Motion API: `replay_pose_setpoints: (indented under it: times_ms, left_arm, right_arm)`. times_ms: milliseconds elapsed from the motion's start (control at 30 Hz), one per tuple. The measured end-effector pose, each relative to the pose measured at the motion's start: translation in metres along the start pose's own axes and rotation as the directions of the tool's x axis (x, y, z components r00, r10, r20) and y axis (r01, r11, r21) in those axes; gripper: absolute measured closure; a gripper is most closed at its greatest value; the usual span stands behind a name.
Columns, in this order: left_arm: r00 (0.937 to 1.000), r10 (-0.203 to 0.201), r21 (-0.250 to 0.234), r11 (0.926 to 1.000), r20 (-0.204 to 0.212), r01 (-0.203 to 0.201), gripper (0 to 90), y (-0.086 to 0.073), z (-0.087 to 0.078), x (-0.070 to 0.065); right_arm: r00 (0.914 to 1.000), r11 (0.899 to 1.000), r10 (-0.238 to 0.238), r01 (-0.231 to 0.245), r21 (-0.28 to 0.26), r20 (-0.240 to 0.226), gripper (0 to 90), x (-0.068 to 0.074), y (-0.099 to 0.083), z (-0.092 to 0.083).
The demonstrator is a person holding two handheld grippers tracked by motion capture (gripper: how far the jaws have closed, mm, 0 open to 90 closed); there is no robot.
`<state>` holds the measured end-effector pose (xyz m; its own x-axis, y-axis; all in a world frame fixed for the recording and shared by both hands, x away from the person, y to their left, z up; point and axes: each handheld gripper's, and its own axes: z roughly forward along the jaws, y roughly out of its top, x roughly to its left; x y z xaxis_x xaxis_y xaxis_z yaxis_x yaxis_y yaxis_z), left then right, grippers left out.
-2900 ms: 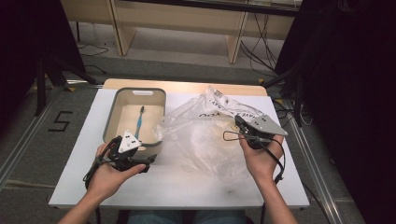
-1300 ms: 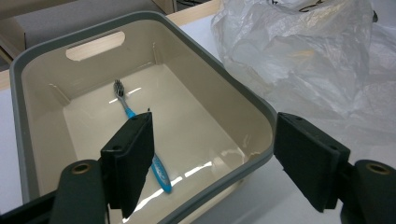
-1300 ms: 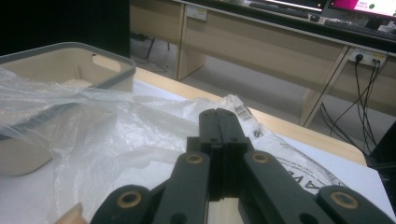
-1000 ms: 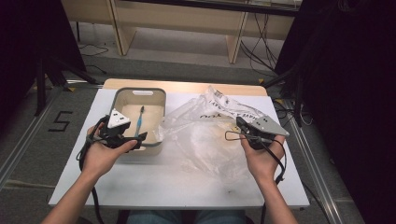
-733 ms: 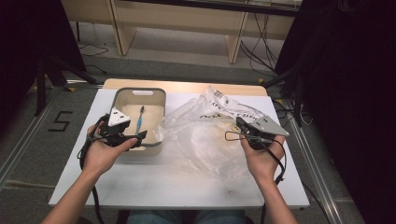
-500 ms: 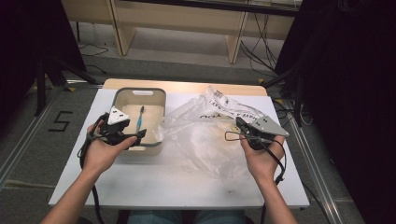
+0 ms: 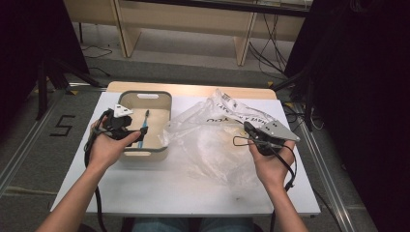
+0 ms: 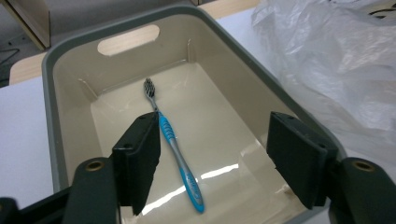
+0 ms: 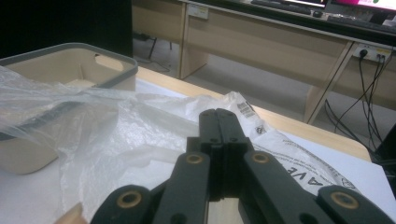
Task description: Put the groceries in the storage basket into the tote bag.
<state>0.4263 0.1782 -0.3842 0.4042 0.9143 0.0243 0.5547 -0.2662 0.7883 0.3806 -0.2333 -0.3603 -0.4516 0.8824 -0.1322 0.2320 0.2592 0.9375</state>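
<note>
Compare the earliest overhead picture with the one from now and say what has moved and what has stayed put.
The left gripper has moved from the bin's near right corner to its left side. Its jaws have just been closing a little, open above the toothbrush without touching it. The right gripper stays shut at the plastic bag; whether it pinches the bag is unclear. Bin, toothbrush and bag have not moved.

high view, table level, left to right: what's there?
left gripper → toothbrush in the bin → clear plastic bag → right gripper, jaws shut at the bag's right side.
</note>
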Motion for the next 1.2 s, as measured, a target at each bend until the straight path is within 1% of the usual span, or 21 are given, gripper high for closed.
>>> replay_pose_setpoints:
  times_ms: [167,200,267,333,400,500,533,700,800,867,933,1067,1167,1200]
  left_arm:
    - [0.9999,0.007,0.037,0.9993,-0.008,-0.007,38.4,0.012,0.017,0.003]
    - [1.0000,0.003,0.048,0.9988,-0.009,-0.003,38.7,0.014,0.021,0.004]
    - [0.9999,0.009,0.081,0.9967,-0.006,-0.008,39.2,0.018,0.031,0.006]
    - [1.0000,0.004,0.107,0.9942,-0.005,-0.004,40.6,0.021,0.040,0.009]
    - [0.9998,-0.003,0.131,0.9913,-0.021,0.006,41.6,0.023,0.049,0.012]
    - [0.9994,-0.017,0.164,0.9861,-0.028,0.021,42.7,0.024,0.062,0.017]
    - [0.9993,-0.017,0.183,0.9828,-0.033,0.023,43.0,0.024,0.066,0.019]
    - [0.9979,-0.040,0.246,0.9679,-0.050,0.051,44.6,0.020,0.086,0.026]
    - [0.9975,-0.056,0.281,0.9574,-0.043,0.066,47.6,0.019,0.096,0.029]
    - [0.9961,-0.071,0.288,0.9539,-0.052,0.083,49.0,0.019,0.100,0.030]
    - [0.9964,-0.064,0.315,0.9460,-0.056,0.078,50.0,0.019,0.106,0.030]
    - [0.9959,-0.064,0.351,0.9329,-0.065,0.082,51.5,0.016,0.117,0.031]
    - [0.9956,-0.064,0.384,0.9194,-0.068,0.085,53.0,0.012,0.125,0.031]
    - [0.9956,-0.065,0.392,0.9159,-0.068,0.086,53.4,0.011,0.128,0.032]
  right_arm:
    - [1.0000,1.000,-0.004,0.004,0.005,-0.004,90.0,0.000,-0.001,0.002]
    - [1.0000,1.000,-0.004,0.004,0.006,-0.004,90.0,0.000,-0.001,0.002]
    - [1.0000,1.000,-0.004,0.004,0.007,-0.005,90.0,0.000,-0.002,0.003]
    - [1.0000,1.000,-0.004,0.004,0.010,-0.006,90.0,0.001,-0.002,0.003]
    - [0.9999,1.000,-0.007,0.007,0.012,-0.008,90.0,0.002,-0.003,0.003]
    - [0.9999,1.000,-0.006,0.006,0.011,-0.009,90.0,0.002,-0.002,0.003]
    - [0.9999,1.000,-0.007,0.008,0.009,-0.010,90.0,0.002,-0.002,0.003]
    - [0.9999,1.000,-0.009,0.010,0.011,-0.010,90.0,0.002,-0.002,0.004]
    - [0.9999,1.000,-0.010,0.010,0.012,-0.010,90.0,0.002,-0.003,0.004]
    - [0.9999,1.000,-0.010,0.010,0.012,-0.011,90.0,0.002,-0.003,0.004]
    - [0.9999,1.000,-0.010,0.010,0.012,-0.011,90.0,0.003,-0.003,0.004]
    - [0.9999,1.000,-0.014,0.014,0.012,-0.010,90.0,0.003,-0.003,0.004]
    - [0.9999,1.000,-0.012,0.012,0.011,-0.009,90.0,0.002,-0.003,0.004]
    - [0.9999,1.000,-0.013,0.013,0.012,-0.009,90.0,0.002,-0.003,0.004]
